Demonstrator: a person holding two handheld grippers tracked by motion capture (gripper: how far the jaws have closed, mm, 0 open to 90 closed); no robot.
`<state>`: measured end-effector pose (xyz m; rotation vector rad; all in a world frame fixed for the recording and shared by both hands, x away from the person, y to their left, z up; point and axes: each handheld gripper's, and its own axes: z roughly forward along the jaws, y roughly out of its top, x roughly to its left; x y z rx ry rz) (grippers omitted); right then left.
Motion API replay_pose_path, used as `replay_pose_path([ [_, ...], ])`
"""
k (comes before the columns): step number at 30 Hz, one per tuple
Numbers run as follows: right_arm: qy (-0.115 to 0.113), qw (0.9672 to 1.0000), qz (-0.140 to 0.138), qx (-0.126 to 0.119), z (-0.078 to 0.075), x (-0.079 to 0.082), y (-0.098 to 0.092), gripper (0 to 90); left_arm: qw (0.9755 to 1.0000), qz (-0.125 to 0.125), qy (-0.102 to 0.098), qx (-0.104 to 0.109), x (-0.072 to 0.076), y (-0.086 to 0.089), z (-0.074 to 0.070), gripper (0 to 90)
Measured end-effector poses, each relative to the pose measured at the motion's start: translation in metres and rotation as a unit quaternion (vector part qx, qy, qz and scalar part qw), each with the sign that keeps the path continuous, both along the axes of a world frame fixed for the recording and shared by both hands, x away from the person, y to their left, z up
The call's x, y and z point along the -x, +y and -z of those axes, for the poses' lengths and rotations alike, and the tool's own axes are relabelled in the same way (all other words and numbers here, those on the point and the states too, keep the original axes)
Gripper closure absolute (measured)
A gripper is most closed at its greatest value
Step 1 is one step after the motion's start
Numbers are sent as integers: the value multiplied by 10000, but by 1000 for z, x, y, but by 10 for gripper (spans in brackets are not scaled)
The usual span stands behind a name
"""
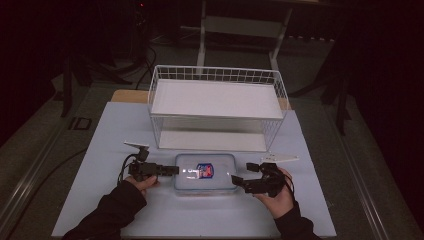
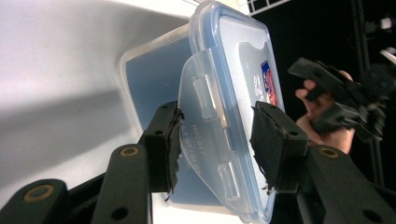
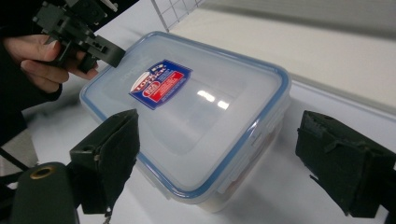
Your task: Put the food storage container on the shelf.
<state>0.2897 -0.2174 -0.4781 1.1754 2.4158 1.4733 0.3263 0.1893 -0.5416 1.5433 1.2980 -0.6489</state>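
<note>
- The clear lidded container (image 1: 205, 172) lies flat on the counter (image 1: 100, 150), just at six o'clock of the wire basket (image 1: 217, 107).
- The left gripper (image 1: 172, 170) is at the container's nine o'clock end, jaws clamped across the lid's side latch (image 2: 205, 135).
- The right gripper (image 1: 235, 180) hangs at the four o'clock corner, jaws spread wide and off the plastic.

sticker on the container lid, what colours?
Blue with a red patch and white lettering on the sticker, centred on the clear container lid. Shows best in the right gripper view.
</note>
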Motion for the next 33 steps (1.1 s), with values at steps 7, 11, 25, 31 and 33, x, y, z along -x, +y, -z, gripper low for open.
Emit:
replay_pose_path([
  [7, 541, 9984, 71, -148, 9, -12, -3, 151, 9992, 191, -320, -118, 5, -1, -7, 551],
  [11, 811, 9961, 40, -355, 14, -17, -7, 197, 9971, 335, -638, -225, 11, -3, -13, 564],
  [25, 1496, 9869, -272, -533, 22, -19, -8, 443, 9896, 629, -1239, -381, 25, -5, -21, 585],
  [31, 1520, 9867, -301, -496, 20, -19, -8, 475, 9885, 617, -1318, -400, 29, -5, -22, 588],
  [33, 1655, 9836, -305, -645, 22, -20, -12, 507, 9887, 585, -1326, -396, 30, -5, -22, 588],
])
